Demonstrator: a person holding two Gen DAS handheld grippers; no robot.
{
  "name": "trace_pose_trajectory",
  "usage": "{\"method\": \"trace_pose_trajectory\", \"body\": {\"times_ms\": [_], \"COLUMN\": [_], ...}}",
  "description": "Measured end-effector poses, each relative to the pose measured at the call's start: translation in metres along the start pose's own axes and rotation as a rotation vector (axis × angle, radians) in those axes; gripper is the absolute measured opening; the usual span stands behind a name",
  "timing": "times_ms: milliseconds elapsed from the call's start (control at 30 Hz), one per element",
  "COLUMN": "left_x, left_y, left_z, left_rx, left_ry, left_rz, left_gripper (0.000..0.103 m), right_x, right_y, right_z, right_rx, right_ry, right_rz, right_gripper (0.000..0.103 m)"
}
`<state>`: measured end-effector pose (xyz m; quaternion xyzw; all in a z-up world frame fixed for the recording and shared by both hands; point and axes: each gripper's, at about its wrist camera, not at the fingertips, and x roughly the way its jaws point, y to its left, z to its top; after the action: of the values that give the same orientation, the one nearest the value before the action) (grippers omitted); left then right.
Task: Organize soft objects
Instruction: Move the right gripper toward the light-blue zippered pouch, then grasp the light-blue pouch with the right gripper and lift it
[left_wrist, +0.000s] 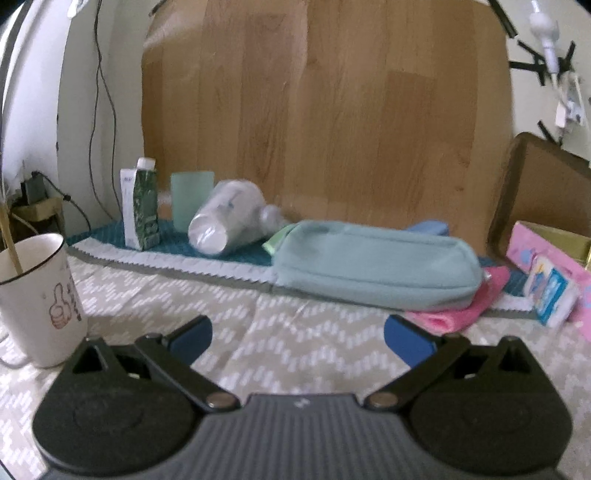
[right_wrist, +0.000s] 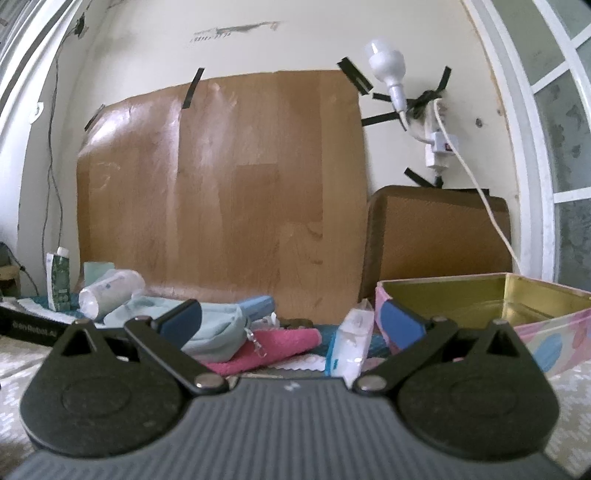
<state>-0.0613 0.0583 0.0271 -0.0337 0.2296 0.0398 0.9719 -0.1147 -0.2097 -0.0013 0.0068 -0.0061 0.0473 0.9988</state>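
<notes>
Left wrist view looks low across a table covered in a beige cloth (left_wrist: 295, 332) with a white zigzag pattern, backed by a wood-grain panel (left_wrist: 325, 110) taped to a pale wall. A teal mat (left_wrist: 229, 251) with a white edge lies along the far side. At near left stands a white mug (left_wrist: 37, 299) printed with a thumbs-up, a stick leaning inside it. On the far left of the mat are an upright green carton (left_wrist: 141, 210), a pale green cup (left_wrist: 191, 199) behind it, and a clear plastic bottle (left_wrist: 225, 218) tipped on its side.

The left gripper (left_wrist: 298, 334) hangs just above the cloth with its blue-padded jaws spread wide and nothing between them. Beyond it, at centre right, lies a soft mint-green zip pouch (left_wrist: 376, 262), long and plump, resting partly on a folded pink towel (left_wrist: 461, 306).

Right wrist view shows the right gripper (right_wrist: 291, 319) likewise spread wide and holding nothing. Past it, the pink towel (right_wrist: 273, 347) and pouch (right_wrist: 214, 332) sit left of centre, a white tissue pack (right_wrist: 351, 339) leans against an open pink tin (right_wrist: 480, 306) with a gold lining at right, and a bare bulb (right_wrist: 386, 66) juts from the wall above.
</notes>
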Motion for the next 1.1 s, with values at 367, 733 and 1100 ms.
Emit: {"method": "trace_pose_trajectory", "body": {"times_ms": [367,733,1100], "left_x": [0.011,0.004,0.002], "left_y": [0.042,0.043,0.043], "left_z": [0.005,0.006,0.005], "left_rx": [-0.123,-0.136,-0.136], "left_ry": [0.011,-0.042,-0.058], "left_rz": [-0.003,0.014,0.023], "left_gripper": [0.103,0.103,0.103], "right_x": [0.064,0.203,0.151], "right_y": [0.002,0.006,-0.013], "right_z": [0.021,0.010,0.017], "right_rx": [0.129,0.323,0.463], "right_ry": [0.258,0.586,0.656], "right_rz": [0.250,0.240,0.457], "right_gripper": [0.066,0.062,0.029]}}
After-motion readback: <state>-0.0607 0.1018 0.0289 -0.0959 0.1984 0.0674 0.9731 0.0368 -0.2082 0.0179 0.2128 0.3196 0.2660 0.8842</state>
